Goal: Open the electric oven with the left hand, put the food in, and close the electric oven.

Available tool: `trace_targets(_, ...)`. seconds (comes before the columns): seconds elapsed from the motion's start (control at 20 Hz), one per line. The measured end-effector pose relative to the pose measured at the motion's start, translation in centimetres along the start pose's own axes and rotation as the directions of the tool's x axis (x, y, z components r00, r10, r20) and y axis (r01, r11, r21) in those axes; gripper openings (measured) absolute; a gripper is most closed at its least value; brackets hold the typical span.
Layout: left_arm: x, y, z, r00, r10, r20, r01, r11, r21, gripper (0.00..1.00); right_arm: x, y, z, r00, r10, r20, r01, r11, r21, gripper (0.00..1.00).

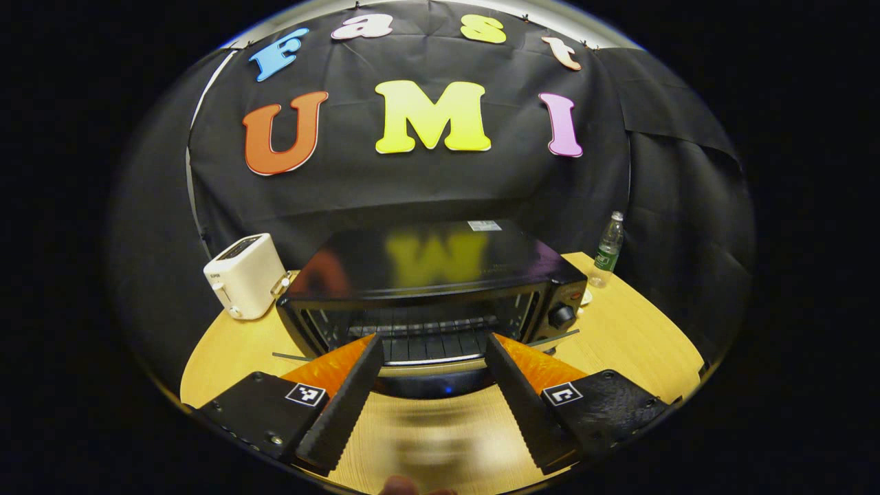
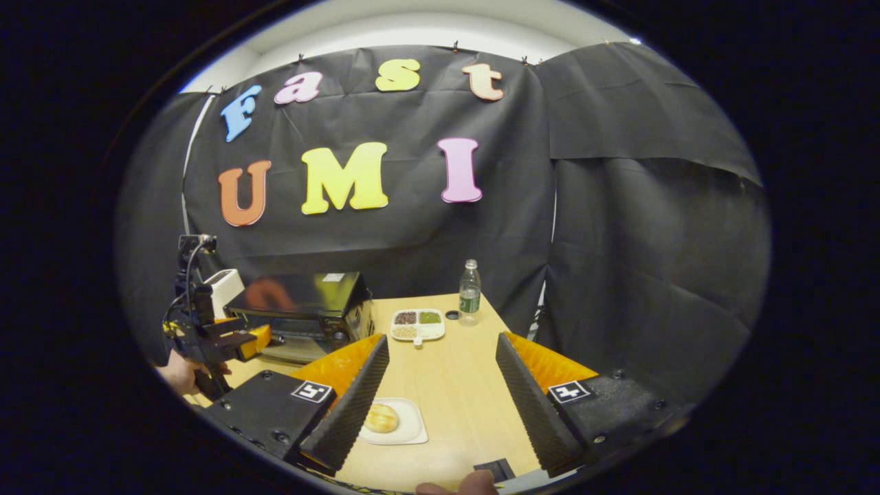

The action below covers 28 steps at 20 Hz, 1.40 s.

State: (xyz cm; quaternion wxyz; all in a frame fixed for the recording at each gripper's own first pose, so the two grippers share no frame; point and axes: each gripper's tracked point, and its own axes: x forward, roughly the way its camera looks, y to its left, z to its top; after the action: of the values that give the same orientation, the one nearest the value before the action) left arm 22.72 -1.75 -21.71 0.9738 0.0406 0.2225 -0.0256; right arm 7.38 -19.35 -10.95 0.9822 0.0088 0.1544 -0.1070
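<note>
oven point(image 1: 440, 289): black, glossy top, door down/open, rack showing, table centre | food: round bun point(image 2: 381, 417) on white plate point(image 2: 411, 425), near table edge

Hardly any writing can be read. The glossy black electric oven point(image 1: 440, 275) carries a small white sticker point(image 1: 485, 225) on its top, its print too small to make out. The clear plastic water bottle point(image 1: 609, 249) wears a green label, likewise illegible. The cream-coloured toaster point(image 1: 245, 276) bears a tiny dark mark on its front, unreadable.

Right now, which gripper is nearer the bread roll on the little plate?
Right. The right gripper hangs open just above the bread roll; the left gripper is off at the oven.
</note>
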Motion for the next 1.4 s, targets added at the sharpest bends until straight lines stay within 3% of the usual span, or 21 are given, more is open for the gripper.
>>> trace_targets(0.35, -2.2, -0.6, -9.2, 0.977, -0.017, -0.212, -0.015, 0.989, -0.146, 0.98, -2.6, 1.1, -1.1, 1.0, 0.012, -0.006, -0.012, 1.0, -0.018, 0.99)
trace_targets(0.65, -1.4, -0.9, -13.9, 0.946, -0.041, -0.321, -0.019, 0.983, -0.182, 0.95, -4.0, -0.3, -2.6, 0.999, -0.03, -0.041, 0.029, 0.999, -0.032, 0.99)
trace_targets(0.9, -0.5, -0.6, -14.7, 0.933, -0.016, -0.358, -0.042, 0.987, -0.154, 0.95, -4.6, -0.8, -3.2, 0.997, -0.045, -0.056, 0.043, 0.998, -0.039, 0.99)
trace_targets(1.0, -0.6, -0.7, -14.6, 0.931, -0.011, -0.366, -0.043, 0.99, -0.138, 1.0, -4.6, -0.5, -3.2, 0.998, -0.039, -0.057, 0.037, 0.998, -0.041, 0.99)
trace_targets(1.05, -0.5, -0.6, -14.3, 0.935, -0.012, -0.354, -0.04, 0.99, -0.138, 1.0, -4.6, -0.3, -3.1, 0.998, -0.035, -0.056, 0.033, 0.999, -0.041, 0.99)
trace_targets(1.1, -0.7, -0.5, -14.1, 0.939, -0.013, -0.344, -0.038, 0.989, -0.14, 0.86, -4.5, -0.1, -3.2, 0.998, -0.03, -0.055, 0.028, 0.999, -0.041, 0.99)
trace_targets(1.15, -0.9, -0.4, -13.8, 0.943, -0.011, -0.333, -0.04, 0.989, -0.145, 0.96, -4.4, 0.0, -3.3, 0.998, -0.024, -0.057, 0.021, 0.999, -0.042, 0.99)
trace_targets(1.4, -3.4, 0.6, -10.9, 0.97, 0.013, -0.241, -0.052, 0.986, -0.156, 0.93, -3.6, 1.6, -5.6, 0.993, 0.063, -0.099, -0.067, 0.997, -0.037, 1.0)
